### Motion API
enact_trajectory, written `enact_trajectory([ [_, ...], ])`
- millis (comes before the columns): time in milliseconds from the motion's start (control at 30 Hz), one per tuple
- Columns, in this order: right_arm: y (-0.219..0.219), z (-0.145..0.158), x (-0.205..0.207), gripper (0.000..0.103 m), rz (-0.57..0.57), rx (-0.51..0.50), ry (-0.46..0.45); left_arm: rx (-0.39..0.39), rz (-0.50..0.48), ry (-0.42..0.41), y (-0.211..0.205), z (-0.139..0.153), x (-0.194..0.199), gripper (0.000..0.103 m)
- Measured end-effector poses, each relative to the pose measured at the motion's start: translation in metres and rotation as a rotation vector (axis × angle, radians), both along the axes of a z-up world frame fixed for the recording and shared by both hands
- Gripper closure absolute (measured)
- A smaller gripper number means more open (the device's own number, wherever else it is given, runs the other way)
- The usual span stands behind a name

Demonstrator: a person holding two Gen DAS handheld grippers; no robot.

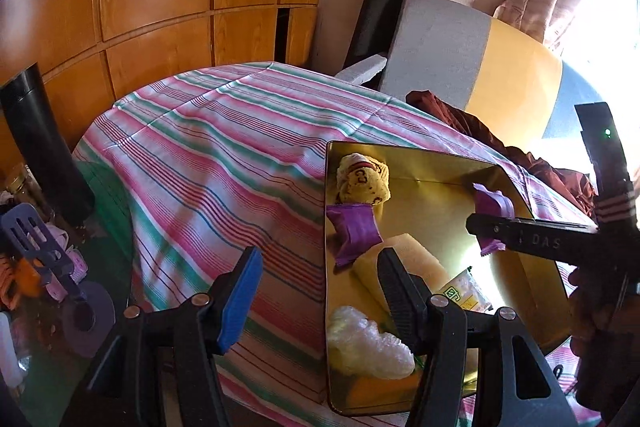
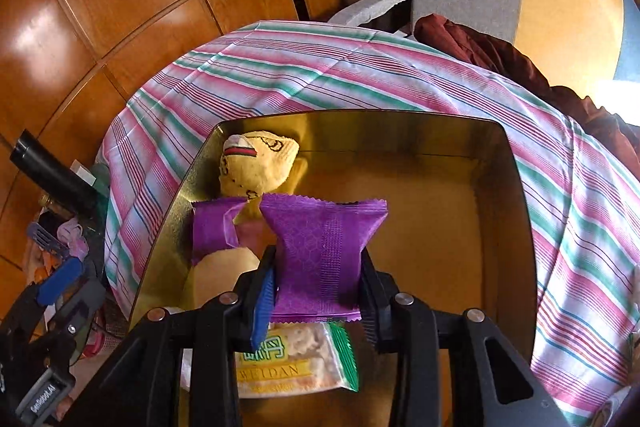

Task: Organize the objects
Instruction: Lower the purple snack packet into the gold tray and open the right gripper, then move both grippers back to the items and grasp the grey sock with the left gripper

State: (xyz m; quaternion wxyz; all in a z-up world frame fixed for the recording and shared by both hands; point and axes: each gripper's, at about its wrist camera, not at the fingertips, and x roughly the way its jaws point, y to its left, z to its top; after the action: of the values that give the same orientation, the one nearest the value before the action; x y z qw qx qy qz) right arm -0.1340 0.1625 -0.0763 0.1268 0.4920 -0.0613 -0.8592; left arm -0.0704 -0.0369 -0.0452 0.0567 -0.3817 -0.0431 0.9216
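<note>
A: What is seen between the fingers of the right gripper (image 2: 318, 301)?

B: A purple foil snack packet (image 2: 326, 251) is seen there, held above the open gold metal tin (image 2: 516, 187). The pads are set against its two sides, so it is gripped. In the left wrist view the same packet (image 1: 491, 205) is seen hanging over the right part of the tin (image 1: 400, 149).

A: And the left gripper (image 1: 318, 297)?

B: Its jaws are spread apart, with nothing pressed between them. The blue-padded finger (image 1: 240, 301) is placed outside the tin's left wall, over the striped pink, green and white cloth (image 1: 208, 147); the black finger is placed inside the tin.

A: What is found in the tin?

B: A rolled yellow sock with a dark pattern (image 2: 256, 163) is lodged in the far left corner. A second purple foil packet (image 2: 212, 227) is laid just in front of it. A pale yellow block (image 1: 404, 263) and a clear biscuit packet with green printing (image 2: 296, 361) are seen nearer the cameras, and a crumpled piece of clear plastic (image 1: 368, 345) is seen by the near left wall.

A: What is beside the cloth?

B: A tall black cylinder (image 1: 44, 143) and a purple slotted spatula (image 1: 36, 241) are seen among clutter on the left.
</note>
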Motion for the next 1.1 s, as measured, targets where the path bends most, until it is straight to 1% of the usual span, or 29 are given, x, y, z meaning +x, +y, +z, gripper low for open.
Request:
enact_trajectory([
  [33,-0.002,0.0,-0.002,0.052,0.006,-0.015,-0.002,0.001,0.002,-0.003,-0.001,-0.001,-0.001,0.042],
  [100,-0.005,0.001,-0.003,0.047,0.005,-0.016,0.002,0.003,0.006,-0.009,-0.003,-0.003,-0.001,0.042],
  [200,-0.005,0.002,0.002,0.046,0.006,-0.019,0.007,0.004,0.004,-0.015,-0.001,-0.004,-0.001,0.042],
  [367,0.001,0.001,0.019,0.046,-0.006,0.019,0.014,0.001,-0.011,-0.015,0.005,-0.004,0.0,0.041],
  [533,0.005,0.003,0.039,0.041,-0.012,0.074,0.038,-0.008,-0.034,-0.008,0.014,-0.001,0.003,0.039],
  [667,0.011,0.006,0.055,0.039,-0.024,0.097,0.068,-0.025,-0.051,0.006,0.021,0.001,0.007,0.036],
  [733,0.017,0.009,0.063,0.036,-0.037,0.102,0.082,-0.024,-0.061,0.005,0.024,0.002,0.008,0.036],
  [900,0.04,0.015,0.083,0.036,-0.082,0.099,0.107,-0.036,-0.088,0.008,0.033,0.004,0.011,0.034],
  [1000,0.062,0.019,0.094,0.036,-0.125,0.104,0.113,-0.036,-0.105,0.01,0.04,0.007,0.013,0.033],
  [1067,0.081,0.02,0.102,0.032,-0.162,0.108,0.114,-0.038,-0.121,0.011,0.045,0.008,0.014,0.031],
  [1100,0.091,0.021,0.107,0.027,-0.182,0.113,0.115,-0.038,-0.129,0.013,0.047,0.008,0.015,0.031],
])
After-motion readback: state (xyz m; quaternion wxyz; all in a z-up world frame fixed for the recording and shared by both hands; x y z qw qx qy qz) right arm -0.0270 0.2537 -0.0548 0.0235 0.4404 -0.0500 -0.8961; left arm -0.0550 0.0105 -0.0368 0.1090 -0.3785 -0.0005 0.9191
